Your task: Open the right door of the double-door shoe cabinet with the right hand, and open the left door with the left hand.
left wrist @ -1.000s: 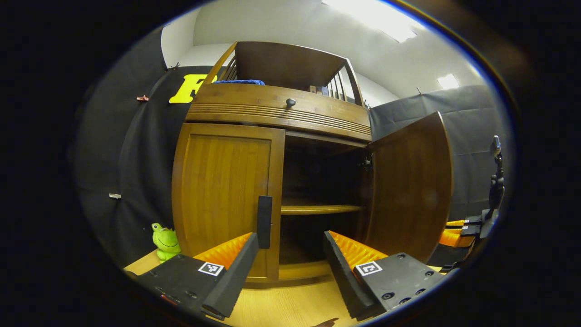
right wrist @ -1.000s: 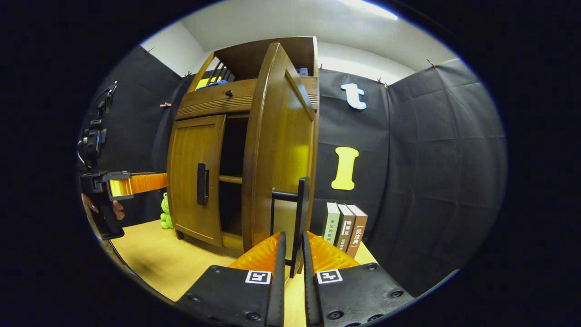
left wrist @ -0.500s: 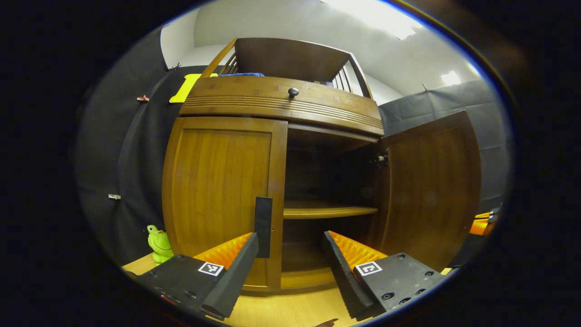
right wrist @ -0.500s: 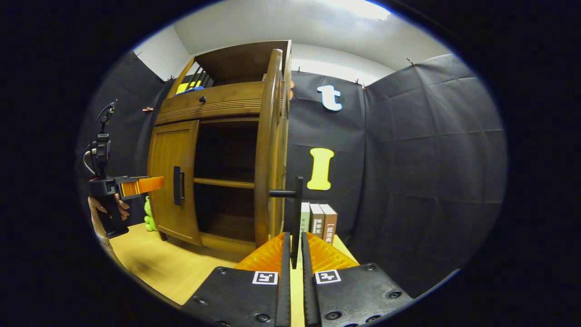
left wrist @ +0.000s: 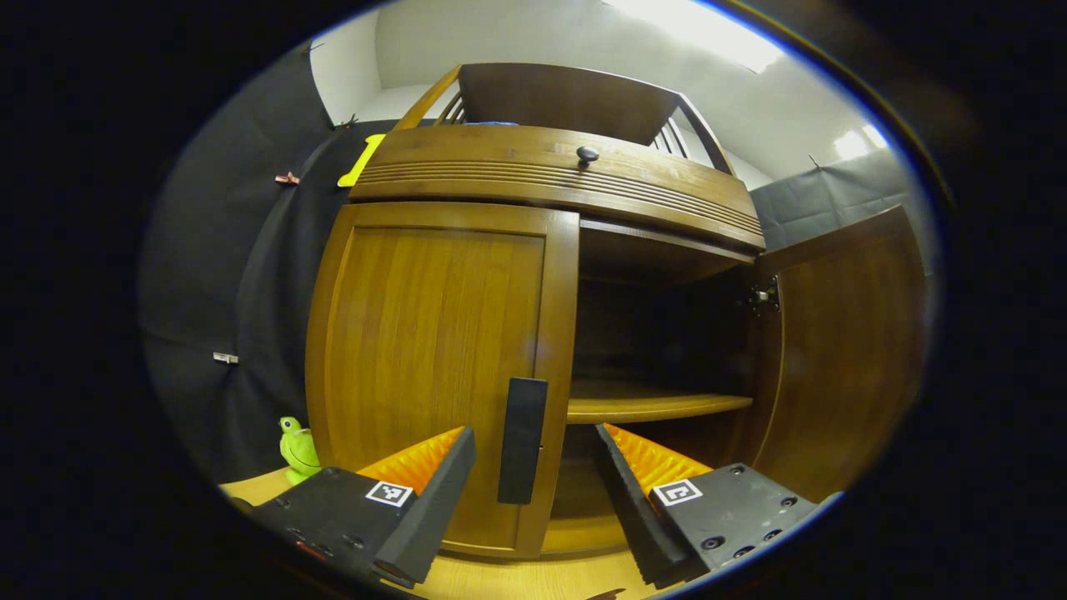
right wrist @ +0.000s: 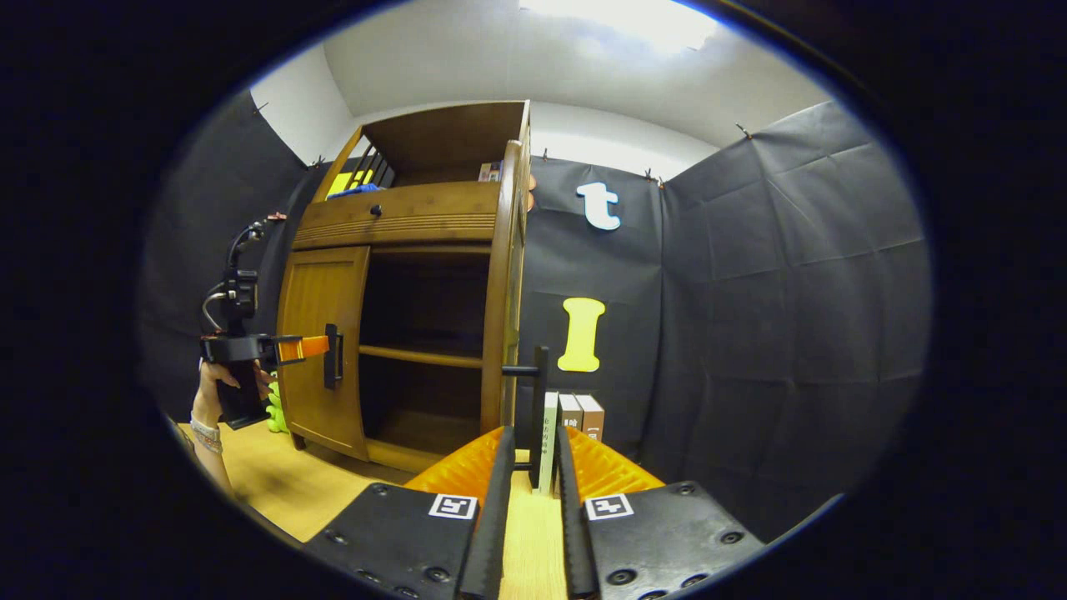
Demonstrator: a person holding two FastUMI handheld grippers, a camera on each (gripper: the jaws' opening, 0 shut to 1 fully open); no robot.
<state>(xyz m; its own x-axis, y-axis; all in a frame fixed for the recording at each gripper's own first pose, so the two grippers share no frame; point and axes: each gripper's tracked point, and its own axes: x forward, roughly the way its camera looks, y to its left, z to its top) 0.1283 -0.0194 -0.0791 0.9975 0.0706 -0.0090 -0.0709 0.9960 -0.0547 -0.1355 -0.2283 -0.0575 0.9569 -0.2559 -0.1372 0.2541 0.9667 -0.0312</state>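
Note:
The wooden shoe cabinet (left wrist: 550, 171) stands close ahead in the left gripper view. Its left door (left wrist: 425, 350) is closed, and that door's dark upright handle (left wrist: 523, 439) sits between the spread fingers of my open left gripper (left wrist: 532, 433) without touching either. The right door (left wrist: 842, 350) is swung wide, baring a shelf (left wrist: 658, 407). In the right gripper view the right door (right wrist: 500, 292) stands edge-on. Its handle (right wrist: 540, 408) lies inside my right gripper (right wrist: 533, 432), whose fingers stand slightly apart with a gap on each side. The left gripper (right wrist: 308, 346) reaches the left door handle (right wrist: 333, 356).
A green frog toy (left wrist: 298, 450) sits on the wooden table (right wrist: 275, 492) left of the cabinet. Three books (right wrist: 571, 415) stand against the booth wall right of the open door. A hand (right wrist: 218, 387) holds the left gripper. A drawer knob (left wrist: 587, 154) sits above the doors.
The left gripper has moved in until the left door handle lies between its fingers. The right door swung wider, and the right fingers have parted off its handle.

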